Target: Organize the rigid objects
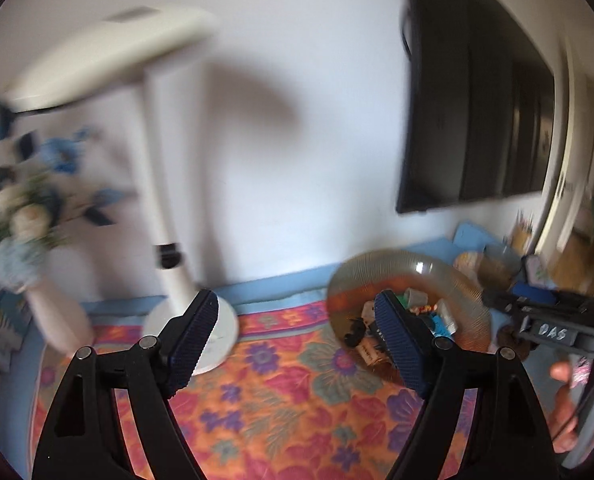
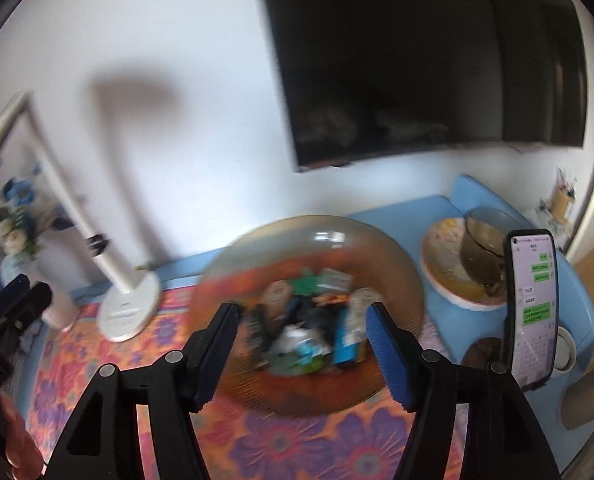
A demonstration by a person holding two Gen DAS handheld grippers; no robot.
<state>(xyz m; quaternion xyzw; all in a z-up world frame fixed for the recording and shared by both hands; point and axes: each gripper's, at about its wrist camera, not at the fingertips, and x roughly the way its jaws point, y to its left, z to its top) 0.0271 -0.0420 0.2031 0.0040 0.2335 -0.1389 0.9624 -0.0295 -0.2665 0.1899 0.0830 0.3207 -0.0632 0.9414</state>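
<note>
A ribbed brown glass bowl (image 2: 393,264) holds several small rigid items (image 2: 309,332), blurred. It stands on a flowered cloth (image 2: 297,448). My right gripper (image 2: 301,344) is open and empty, held just in front of the bowl. The bowl also shows in the left wrist view (image 1: 469,300), to the right. My left gripper (image 1: 297,340) is open and empty above the cloth (image 1: 265,400), left of the bowl. The right gripper's body (image 1: 553,332) appears at the right edge of that view.
A white desk lamp (image 1: 157,184) and a flower vase (image 1: 37,264) stand at the left by the wall. A dark TV (image 2: 417,60) hangs above. A patterned bowl (image 2: 445,268) with a glass cup (image 2: 481,248) sits on a blue surface at right, near a phone (image 2: 533,312).
</note>
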